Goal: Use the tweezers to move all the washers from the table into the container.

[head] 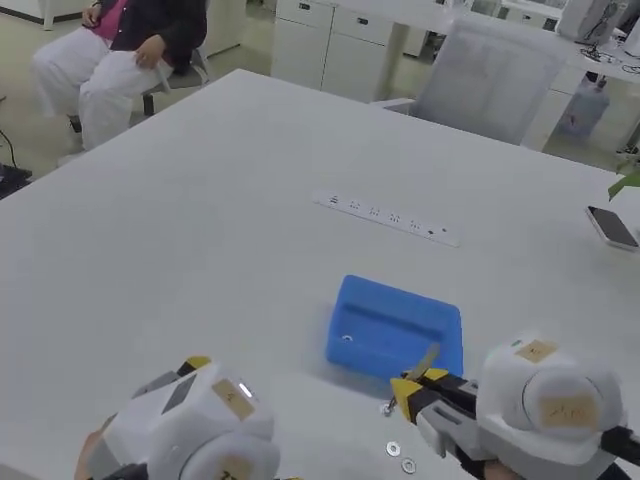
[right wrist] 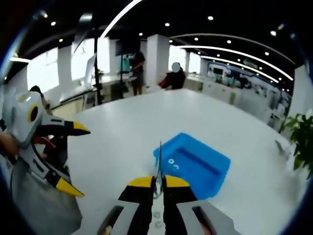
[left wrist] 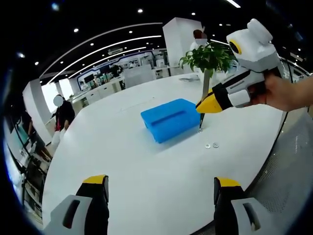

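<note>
A blue container [head: 440,318] [left wrist: 171,119] [right wrist: 205,169] lies on the white table [head: 200,230], with one small washer [head: 347,339] [right wrist: 172,162] inside. My right gripper [head: 408,386] [right wrist: 157,182] [left wrist: 211,103] is shut on thin metal tweezers [head: 424,360] [right wrist: 159,154] [left wrist: 201,117], whose tips point down at the table just in front of the container's near side. Two loose washers [head: 393,449] [left wrist: 208,145] lie on the table close by. My left gripper [head: 195,366] [left wrist: 161,183] [right wrist: 68,156] hovers open to the left, holding nothing.
A flush power strip [head: 390,217] sits beyond the container. A phone [head: 612,227] lies at the table's right edge, and a potted plant [left wrist: 208,56] stands there too. A person [head: 120,50] sits at the far left, and a grey chair [head: 490,75] is at the far side.
</note>
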A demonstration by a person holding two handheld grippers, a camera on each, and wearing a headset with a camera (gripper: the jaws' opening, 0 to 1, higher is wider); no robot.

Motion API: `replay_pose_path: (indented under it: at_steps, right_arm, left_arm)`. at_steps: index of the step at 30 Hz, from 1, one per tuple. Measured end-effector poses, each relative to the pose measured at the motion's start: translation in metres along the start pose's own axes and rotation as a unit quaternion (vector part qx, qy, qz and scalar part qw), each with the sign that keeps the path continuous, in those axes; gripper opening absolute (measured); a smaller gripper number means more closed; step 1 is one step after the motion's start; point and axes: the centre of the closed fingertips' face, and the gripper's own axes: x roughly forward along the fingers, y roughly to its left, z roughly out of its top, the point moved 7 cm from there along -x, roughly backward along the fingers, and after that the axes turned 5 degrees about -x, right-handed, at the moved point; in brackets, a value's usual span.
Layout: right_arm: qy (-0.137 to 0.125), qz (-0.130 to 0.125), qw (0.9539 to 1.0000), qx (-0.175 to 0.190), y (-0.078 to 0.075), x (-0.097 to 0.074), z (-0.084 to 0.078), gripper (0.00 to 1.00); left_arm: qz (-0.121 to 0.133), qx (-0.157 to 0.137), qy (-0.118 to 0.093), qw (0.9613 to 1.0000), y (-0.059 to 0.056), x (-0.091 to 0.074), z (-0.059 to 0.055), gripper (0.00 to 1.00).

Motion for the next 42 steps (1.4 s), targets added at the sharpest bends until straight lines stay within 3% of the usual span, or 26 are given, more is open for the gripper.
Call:
replay_pose_path:
  at_steps: [11,18,24,36,42]
  right_arm:
    - [-0.056,-0.014,0.9976,0.04,-0.028,-0.005,0.04,0.03]
    - [-0.062,-0.029,0.9969,0.039,-0.047,0.014,0.048,0.03]
    - [-0.042,-0.033,0.9983,0.026,-0.055,0.037,0.038,0.03]
    - [-0.01,-0.021,0.9983,0.054,-0.066,0.075,0.008,0.03]
    - [0.01,-0.017,0.9988,0.045,-0.064,0.085,0.001,0.03]
  left_arm:
    - [-0.008,-0.004,-0.006,0.9999,-0.002,0.0,0.001,0.9]
    - [-0.008,-0.003,-0.001,1.0,-0.002,0.0,0.0,0.9]
    - [-0.006,-0.006,0.005,1.0,-0.001,0.001,-0.001,0.9]
    - [-0.01,-0.005,0.014,0.9998,-0.001,0.003,-0.003,0.89]
    - [-0.009,-0.007,0.018,0.9998,-0.001,0.003,-0.003,0.89]
